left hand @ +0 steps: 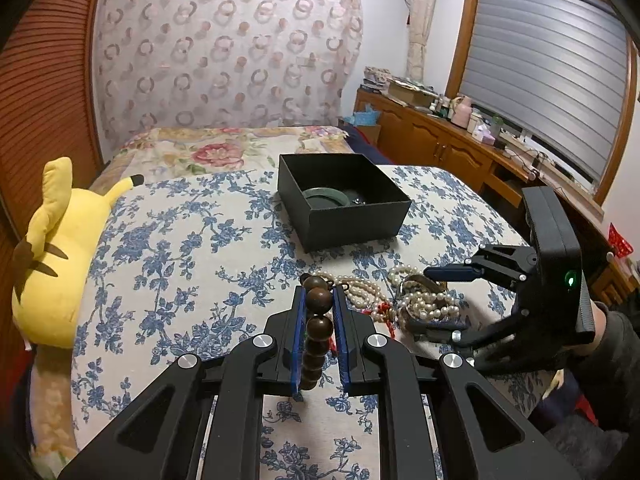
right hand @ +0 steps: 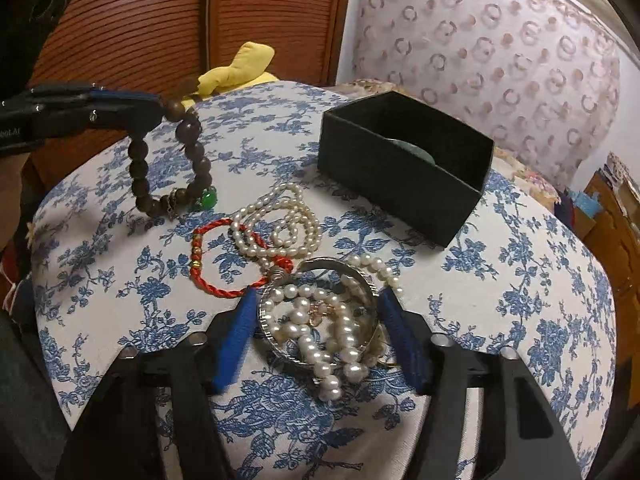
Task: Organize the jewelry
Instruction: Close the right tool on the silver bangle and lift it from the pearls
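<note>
— Left wrist view first: what can't you make out?

— Plenty inside the black box (left hand: 343,200). Its near wall hides most of the floor; I see only part of a green bangle (left hand: 326,197) and something dark beside it that I can't name. The person's sleeve (left hand: 612,344) is cut off at the frame edge.

— And the wooden bead bracelet (left hand: 318,320)?

— Round dark-brown beads, glossy. The left gripper (left hand: 319,304) is clamped on it, blue pads pressing a bead from both sides. From the right wrist view the loop hangs down from the pads, its long axis near vertical, with a green bead (right hand: 208,199) at the bottom just above the floral bedspread (right hand: 500,280), to the near-left of the box.

— The other tool?

— The right gripper (right hand: 318,316) stands spread around a silver bangle (right hand: 320,312) that lies flat, in front of the box. Whether the pads (right hand: 236,336) touch the rim I cannot tell; there seems a sliver of gap on each side. The picture there is slightly blurred.

— What's inside the ring?

— A tangle of white pearl strands (right hand: 316,336), spilling over its near edge. A red cord bracelet (right hand: 224,256) and another pearl necklace (right hand: 280,224) lie between it and the box.
</note>
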Demonstrator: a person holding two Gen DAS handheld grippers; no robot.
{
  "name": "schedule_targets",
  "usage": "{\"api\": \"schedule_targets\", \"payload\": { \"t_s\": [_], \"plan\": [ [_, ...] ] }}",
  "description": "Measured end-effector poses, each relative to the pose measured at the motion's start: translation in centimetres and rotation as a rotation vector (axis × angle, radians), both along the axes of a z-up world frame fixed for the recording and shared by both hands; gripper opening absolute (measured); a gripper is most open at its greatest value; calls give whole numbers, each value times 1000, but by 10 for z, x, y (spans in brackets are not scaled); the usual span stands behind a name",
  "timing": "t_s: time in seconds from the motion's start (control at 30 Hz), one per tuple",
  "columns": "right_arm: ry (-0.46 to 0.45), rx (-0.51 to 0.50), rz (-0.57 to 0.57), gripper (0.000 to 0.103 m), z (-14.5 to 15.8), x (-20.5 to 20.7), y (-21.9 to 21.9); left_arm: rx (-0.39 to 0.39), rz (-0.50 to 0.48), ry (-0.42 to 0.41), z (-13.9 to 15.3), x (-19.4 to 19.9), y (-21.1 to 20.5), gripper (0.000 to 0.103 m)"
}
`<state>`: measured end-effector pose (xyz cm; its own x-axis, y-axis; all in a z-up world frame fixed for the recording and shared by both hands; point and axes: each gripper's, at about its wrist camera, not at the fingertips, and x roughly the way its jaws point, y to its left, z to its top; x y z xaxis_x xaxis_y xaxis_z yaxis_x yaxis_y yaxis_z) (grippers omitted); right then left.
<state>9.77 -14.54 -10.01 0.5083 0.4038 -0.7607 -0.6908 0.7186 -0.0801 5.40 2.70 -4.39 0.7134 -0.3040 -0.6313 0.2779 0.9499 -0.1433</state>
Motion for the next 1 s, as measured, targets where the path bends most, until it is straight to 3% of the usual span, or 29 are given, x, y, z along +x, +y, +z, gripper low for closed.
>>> {"api": "schedule_targets", "payload": {
  "t_s": [0.1, 0.4, 0.77, 0.9, 1.0],
  "plan": [
    [12, 25, -9, 62, 2, 0, -7, 1, -1, 0, 0, 0, 0, 12],
    [-116, 145, -7, 62, 35, -18, -22, 1, -3, 3, -1, 0, -4, 12],
    [-218, 205, 11, 62, 80, -29, -26, -2, -4, 2, -2, 1, -5, 12],
    [-193, 263, 27, 62, 91, -26, -29, -5, -6, 4, -3, 2, -6, 12],
    [-166, 242, 18, 62, 81, -21, -28, -6, -6, 3, -3, 2, -6, 12]
  ]
}}
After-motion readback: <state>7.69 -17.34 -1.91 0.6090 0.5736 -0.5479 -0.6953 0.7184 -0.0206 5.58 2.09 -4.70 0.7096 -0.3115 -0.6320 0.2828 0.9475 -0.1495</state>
